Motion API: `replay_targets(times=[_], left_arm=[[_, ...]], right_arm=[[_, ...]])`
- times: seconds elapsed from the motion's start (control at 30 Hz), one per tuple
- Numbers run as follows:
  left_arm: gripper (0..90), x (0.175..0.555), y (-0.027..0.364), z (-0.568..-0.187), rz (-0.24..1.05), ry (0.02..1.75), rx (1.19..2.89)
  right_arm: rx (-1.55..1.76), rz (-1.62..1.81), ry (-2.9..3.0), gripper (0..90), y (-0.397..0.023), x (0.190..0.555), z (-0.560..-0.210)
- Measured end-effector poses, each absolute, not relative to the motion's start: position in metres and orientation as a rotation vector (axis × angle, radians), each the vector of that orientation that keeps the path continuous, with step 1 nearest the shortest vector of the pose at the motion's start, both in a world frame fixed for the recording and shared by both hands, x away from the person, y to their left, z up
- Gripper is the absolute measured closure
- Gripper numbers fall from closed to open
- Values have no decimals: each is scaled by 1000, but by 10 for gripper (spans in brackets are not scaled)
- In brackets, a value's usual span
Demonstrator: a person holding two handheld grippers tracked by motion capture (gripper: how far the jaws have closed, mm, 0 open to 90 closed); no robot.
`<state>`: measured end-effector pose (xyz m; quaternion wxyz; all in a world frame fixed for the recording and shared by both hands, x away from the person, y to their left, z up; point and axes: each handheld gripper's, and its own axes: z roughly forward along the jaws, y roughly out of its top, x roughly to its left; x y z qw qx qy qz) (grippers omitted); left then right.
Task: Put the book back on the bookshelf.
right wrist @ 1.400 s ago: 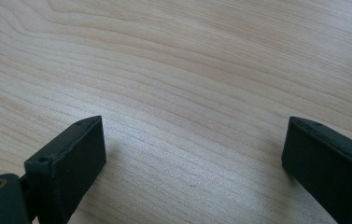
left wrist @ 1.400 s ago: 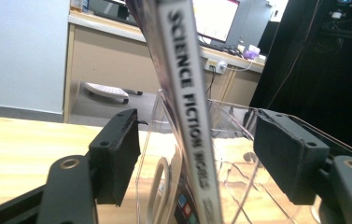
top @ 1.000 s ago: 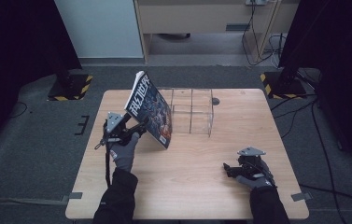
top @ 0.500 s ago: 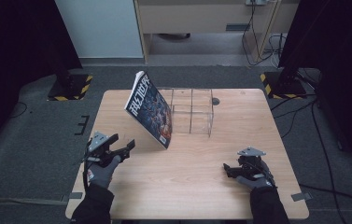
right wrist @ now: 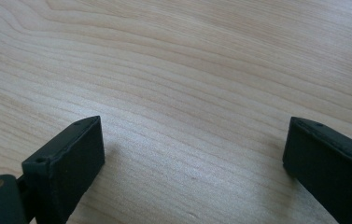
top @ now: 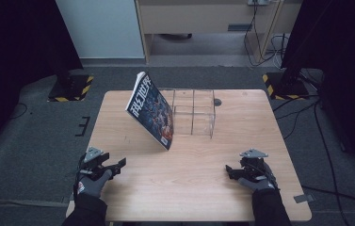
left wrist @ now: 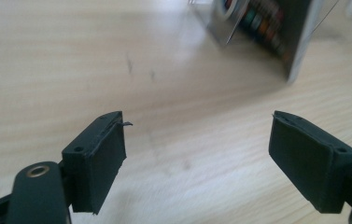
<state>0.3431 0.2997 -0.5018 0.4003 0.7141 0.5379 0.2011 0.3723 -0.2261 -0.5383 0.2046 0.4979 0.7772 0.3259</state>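
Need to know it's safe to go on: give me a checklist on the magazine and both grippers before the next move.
1. Magazine propped tilted against the clear organizer: ok.
2. Left gripper clear of the magazine, jaws just been opening, nothing between them: ok.
3. Right gripper open, empty, low over the table: ok.
4. Magazine seated inside a compartment: not ok; it leans outside.
5. Lean stable: cannot tell.

"科幻世界" (white) on magazine (top: 152, 112)

Both grippers, left gripper (top: 103, 165) and right gripper (top: 246, 170), are black with grey three-cornered top plates; square black jaws bear small screws. Person wears grey-black gloves and dark sleeves.
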Motion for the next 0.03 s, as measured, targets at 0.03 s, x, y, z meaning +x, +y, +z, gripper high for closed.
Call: replay_targets(times=[0.03], left_arm=[[177, 344, 300, -503, 513, 1375, 1815]], right_arm=[[1394, 907, 2168, 63, -226, 372, -538]])
